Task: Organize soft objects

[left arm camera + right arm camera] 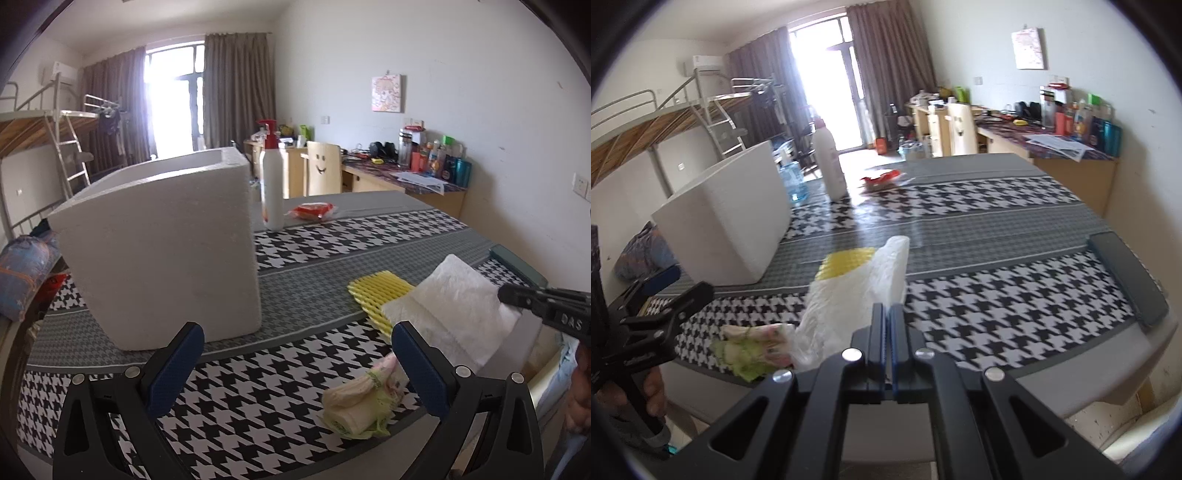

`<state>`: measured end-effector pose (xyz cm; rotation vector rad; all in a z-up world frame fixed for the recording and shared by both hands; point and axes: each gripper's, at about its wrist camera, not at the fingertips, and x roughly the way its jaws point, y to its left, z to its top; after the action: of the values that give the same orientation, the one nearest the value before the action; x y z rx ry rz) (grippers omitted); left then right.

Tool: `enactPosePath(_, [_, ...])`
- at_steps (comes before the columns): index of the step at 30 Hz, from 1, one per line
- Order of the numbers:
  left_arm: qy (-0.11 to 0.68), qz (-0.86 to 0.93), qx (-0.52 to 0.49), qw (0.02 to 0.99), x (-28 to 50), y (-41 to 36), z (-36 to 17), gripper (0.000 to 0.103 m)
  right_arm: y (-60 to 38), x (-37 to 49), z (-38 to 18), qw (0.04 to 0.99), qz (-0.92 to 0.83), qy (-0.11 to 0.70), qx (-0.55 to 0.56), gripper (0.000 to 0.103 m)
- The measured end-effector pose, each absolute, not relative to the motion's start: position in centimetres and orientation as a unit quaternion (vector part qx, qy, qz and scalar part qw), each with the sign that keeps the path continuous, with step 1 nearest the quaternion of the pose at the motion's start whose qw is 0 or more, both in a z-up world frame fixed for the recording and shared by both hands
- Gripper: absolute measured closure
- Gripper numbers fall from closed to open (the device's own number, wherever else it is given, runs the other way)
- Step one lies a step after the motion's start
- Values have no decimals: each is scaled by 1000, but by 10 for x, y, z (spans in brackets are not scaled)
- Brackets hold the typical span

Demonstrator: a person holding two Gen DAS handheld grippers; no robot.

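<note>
Your right gripper (pixel 887 308) pinches one edge of the white tissue pack (pixel 849 295), lifted near the foam box (pixel 731 221); it could slip free. Left gripper (pixel 297 363) hangs spread, empty.

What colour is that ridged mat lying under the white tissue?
Yellow; the ridged mat shows best in the left wrist view, beside the white tissue.

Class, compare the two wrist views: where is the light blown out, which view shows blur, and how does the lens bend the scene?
Left wrist view: window glare washes out; foam box sharp; dark fisheye corners, bowed walls. Right wrist view: same window overexposed; held white tissue and tablecloth motion-smeared.
</note>
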<state>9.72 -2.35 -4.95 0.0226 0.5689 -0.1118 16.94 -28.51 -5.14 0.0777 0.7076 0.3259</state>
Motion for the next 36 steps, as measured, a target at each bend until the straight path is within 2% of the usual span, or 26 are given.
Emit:
enactPosePath(17, [325, -129, 33, 936, 99, -47, -70, 1, -298, 173, -68, 919, 142, 364, 49, 97])
enactPosePath(18, [322, -131, 35, 937, 98, -47, -70, 1, -299, 175, -69, 918, 141, 367, 51, 91])
enactPosePath(19, [321, -133, 38, 937, 98, -48, -70, 1, -300, 176, -70, 916, 141, 371, 54, 78])
enactPosePath(20, [321, -134, 41, 937, 98, -50, -71, 1, -301, 175, -71, 917, 142, 369, 57, 69])
enactPosePath(21, [323, -135, 41, 936, 99, -51, -72, 1, -301, 174, -70, 918, 144, 365, 59, 53])
enactPosePath(22, [326, -136, 41, 935, 100, -52, -74, 1, -301, 173, -70, 919, 145, 361, 59, 45])
enactPosePath(30, [349, -146, 51, 924, 108, -58, -86, 3, -297, 169, -69, 920, 154, 356, 50, 44])
enactPosePath(36, [362, -152, 57, 918, 115, -63, -93, 13, -295, 169, -72, 919, 154, 360, 46, 44])
